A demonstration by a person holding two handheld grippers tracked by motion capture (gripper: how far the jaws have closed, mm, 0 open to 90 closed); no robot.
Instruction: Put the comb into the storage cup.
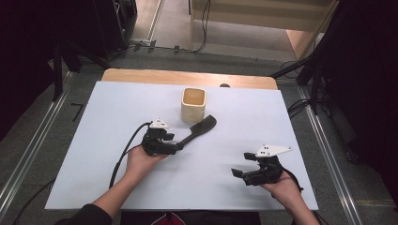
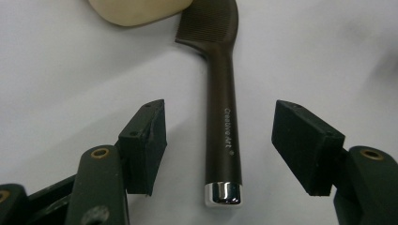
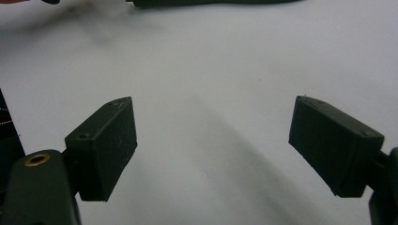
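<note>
So here's where I'm at: the dark comb [image 2: 220,89] is lying flat on the white table [image 1: 103,140], toothed end right next to the beige square cup [image 1: 193,104], almost touching its base as far as I can tell, and the handle running away from the cup toward my left gripper [image 1: 177,143]. In the left gripper view the handle sits squarely between the two pads, with its little chrome end cap pointing back at me, but there's visible table on both sides of it, so the pads aren't pressing on anything. Left fingers [image 2: 145,140] are released, spread on either side of the handle, not grasping. I'd call that lined up and nothing more. The right gripper [image 1: 241,174] is parked well away from the cup, down near my edge of the table, and its jaws are spread wide over bare tabletop with nothing between them, so that one's idle. My read on progress: barely started. The approach on the comb looks done, the grab isn't, and the cup looks empty from the high view, so if the comb is meant to end up standing in it, the whole lift, tilt and drop is left. The handle is slim and smooth, so I'd want the pads to close around its middle rather than near that shiny cap, or it could pivot on the way up.
</note>
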